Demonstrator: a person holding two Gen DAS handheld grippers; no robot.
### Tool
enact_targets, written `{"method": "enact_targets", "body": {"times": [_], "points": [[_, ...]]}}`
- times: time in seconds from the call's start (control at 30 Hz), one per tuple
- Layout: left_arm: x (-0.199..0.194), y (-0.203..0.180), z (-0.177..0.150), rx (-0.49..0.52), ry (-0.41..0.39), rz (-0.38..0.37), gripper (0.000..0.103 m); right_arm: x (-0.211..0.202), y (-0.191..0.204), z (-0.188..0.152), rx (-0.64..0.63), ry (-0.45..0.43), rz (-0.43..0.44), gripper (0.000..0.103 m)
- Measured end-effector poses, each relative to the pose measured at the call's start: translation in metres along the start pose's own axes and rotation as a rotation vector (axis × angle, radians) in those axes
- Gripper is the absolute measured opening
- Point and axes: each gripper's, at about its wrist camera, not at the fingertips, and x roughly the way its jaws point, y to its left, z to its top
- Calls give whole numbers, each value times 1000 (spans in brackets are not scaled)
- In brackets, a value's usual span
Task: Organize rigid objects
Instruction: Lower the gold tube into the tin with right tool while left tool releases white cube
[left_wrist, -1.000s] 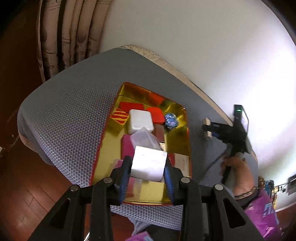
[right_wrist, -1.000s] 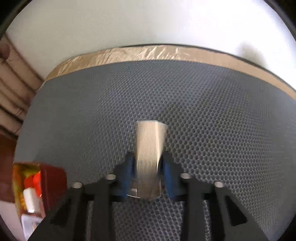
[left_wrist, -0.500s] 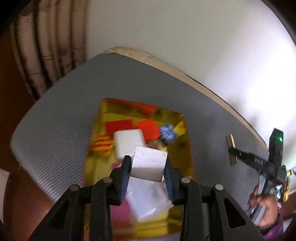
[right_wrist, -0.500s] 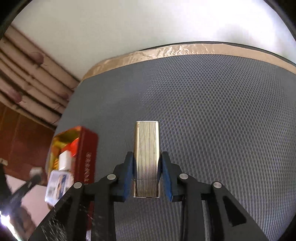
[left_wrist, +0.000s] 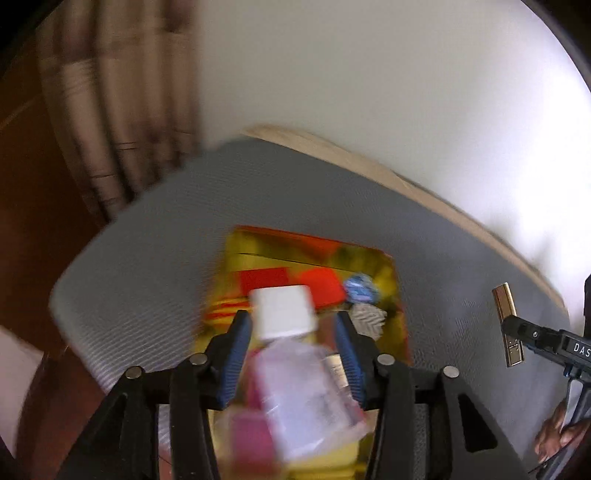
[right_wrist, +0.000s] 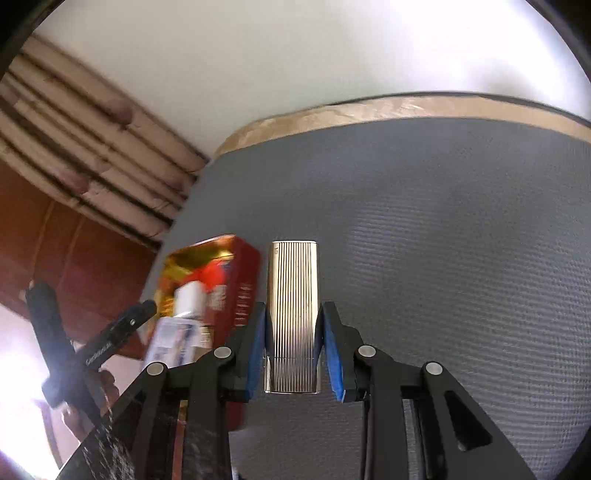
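Left wrist view:
left gripper (left_wrist: 291, 354): jaws spread, nothing between the pads, hanging over the box
box (left_wrist: 400, 295): gold inside, red outside, on grey mat (left_wrist: 147, 266); holds white block (left_wrist: 282, 312), red pieces, blue ball (left_wrist: 360, 290), clear packet (left_wrist: 303, 391), all blurred
right gripper (left_wrist: 511, 330): at right edge, carrying gold ribbed case (left_wrist: 506, 314)

Right wrist view:
right gripper (right_wrist: 293, 354): clamped on gold ribbed case (right_wrist: 293, 314), upright, above mat (right_wrist: 443, 258)
box (right_wrist: 243, 284): just left of the case

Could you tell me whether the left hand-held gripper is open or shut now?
Open. The left hand-held gripper has its blue pads spread apart above the box, with nothing pinched between them.
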Motion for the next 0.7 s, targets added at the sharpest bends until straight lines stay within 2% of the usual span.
{"method": "enact_targets", "body": {"times": [0.13, 0.23, 0.33, 0.5, 0.7], "points": [[-35, 31, -28, -46, -53, 86, 53, 21, 51, 5, -84, 38, 59, 27], [-49, 52, -53, -73, -58, 94, 53, 48, 86, 8, -139, 83, 79, 27], [-56, 63, -64, -104, -106, 113, 53, 83, 118, 5, -189, 129, 74, 27], [-48, 79, -67, -154, -106, 122, 53, 126, 140, 3, -236, 162, 8, 27], [-39, 78, -72, -130, -86, 150, 53, 149, 144, 0, -268, 155, -84, 27]]}}
